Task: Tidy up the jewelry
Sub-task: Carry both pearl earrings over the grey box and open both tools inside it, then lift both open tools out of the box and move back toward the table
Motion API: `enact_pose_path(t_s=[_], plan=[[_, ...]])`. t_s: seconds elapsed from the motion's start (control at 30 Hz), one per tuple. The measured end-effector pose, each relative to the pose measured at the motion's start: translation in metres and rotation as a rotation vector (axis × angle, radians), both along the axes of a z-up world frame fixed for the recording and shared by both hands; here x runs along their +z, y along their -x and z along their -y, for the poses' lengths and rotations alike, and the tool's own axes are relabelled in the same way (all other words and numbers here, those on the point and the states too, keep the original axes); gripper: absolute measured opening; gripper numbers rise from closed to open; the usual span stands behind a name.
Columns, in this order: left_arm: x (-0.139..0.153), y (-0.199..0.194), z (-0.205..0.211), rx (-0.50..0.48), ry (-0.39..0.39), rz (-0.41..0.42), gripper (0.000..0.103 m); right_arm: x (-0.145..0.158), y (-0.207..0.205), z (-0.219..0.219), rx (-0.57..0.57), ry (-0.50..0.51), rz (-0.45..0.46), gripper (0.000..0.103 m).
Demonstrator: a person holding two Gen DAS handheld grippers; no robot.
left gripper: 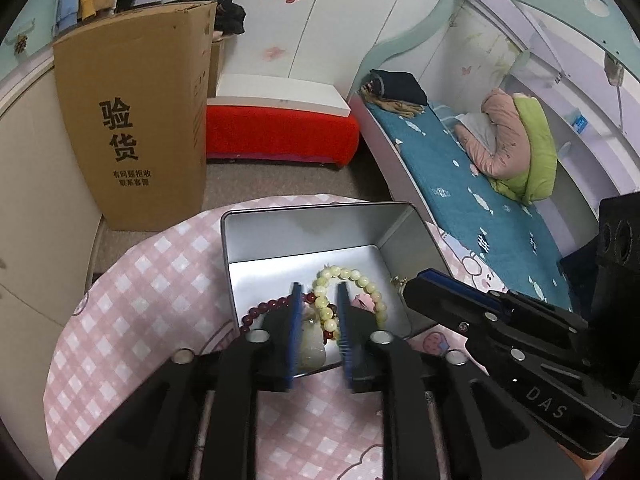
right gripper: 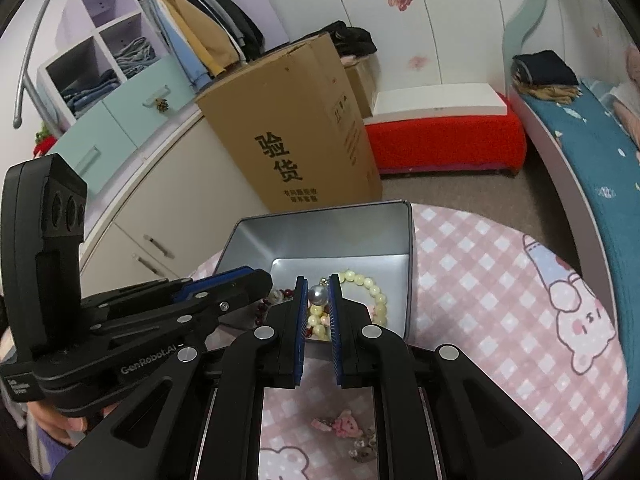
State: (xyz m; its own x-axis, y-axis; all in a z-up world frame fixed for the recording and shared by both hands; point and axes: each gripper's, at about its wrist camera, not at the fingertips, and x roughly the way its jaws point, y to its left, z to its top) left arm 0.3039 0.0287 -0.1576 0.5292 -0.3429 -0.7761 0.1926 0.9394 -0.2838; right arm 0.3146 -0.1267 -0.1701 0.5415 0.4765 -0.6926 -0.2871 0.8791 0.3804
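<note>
Inside the tin (left gripper: 304, 236) lay two bracelets (left gripper: 362, 284); right tool (right gripper: 319, 294) pinched a pearl (right gripper: 318, 295), left tool (left gripper: 319, 300) spread; pink charm (right gripper: 345, 427) remained at six o'clock.

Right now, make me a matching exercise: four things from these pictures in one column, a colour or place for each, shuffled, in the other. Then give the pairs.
Things:
1. Grey pearl
2. Pale yellow bead bracelet
3. Pink charm
4. Cardboard box

Places:
A. On the floor behind the table
B. Lying inside the metal tin
C. Pinched in the right tool
D. On the checked tablecloth, outside the tin

Pairs: 1-C, 2-B, 3-D, 4-A
</note>
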Motion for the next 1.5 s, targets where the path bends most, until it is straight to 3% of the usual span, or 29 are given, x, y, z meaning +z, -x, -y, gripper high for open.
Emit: enact_pose_path(t_s=[0.07, 0.4, 0.5, 0.63, 0.67, 0.7, 0.77, 0.9, 1.07, 1.5], plan=[[0.000, -0.001, -0.003, 0.007, 0.014, 0.000, 0.034, -0.002, 0.000, 0.000, -0.002, -0.003, -0.004, 0.012], [0.006, 0.005, -0.004, 0.018, 0.027, 0.017, 0.035, 0.005, 0.006, 0.008, -0.011, -0.026, 0.005, 0.013], [0.014, 0.014, -0.006, 0.029, 0.034, 0.049, 0.048, 0.011, 0.013, 0.012, -0.016, -0.027, 0.017, 0.013], [0.025, 0.028, -0.006, 0.045, 0.031, 0.096, 0.057, 0.021, 0.026, 0.019, -0.031, -0.015, 0.044, 0.014], [0.028, 0.034, -0.006, 0.056, 0.028, 0.117, 0.062, 0.024, 0.032, 0.021, -0.039, -0.002, 0.056, 0.018], [0.030, 0.037, -0.006, 0.063, 0.025, 0.130, 0.066, 0.026, 0.037, 0.022, -0.046, 0.010, 0.067, 0.028], [0.035, 0.048, -0.006, 0.077, 0.014, 0.157, 0.067, 0.031, 0.047, 0.025, -0.064, 0.036, 0.092, 0.042], [0.041, 0.065, -0.006, 0.096, -0.015, 0.197, 0.072, 0.033, 0.065, 0.032, -0.076, 0.062, 0.108, 0.042], [0.035, 0.087, -0.004, 0.098, -0.061, 0.229, 0.074, 0.018, 0.087, 0.039, -0.094, 0.114, 0.098, 0.045], [0.004, 0.109, -0.005, 0.090, -0.100, 0.178, 0.074, -0.043, 0.102, 0.030, -0.088, 0.205, -0.001, 0.045]])
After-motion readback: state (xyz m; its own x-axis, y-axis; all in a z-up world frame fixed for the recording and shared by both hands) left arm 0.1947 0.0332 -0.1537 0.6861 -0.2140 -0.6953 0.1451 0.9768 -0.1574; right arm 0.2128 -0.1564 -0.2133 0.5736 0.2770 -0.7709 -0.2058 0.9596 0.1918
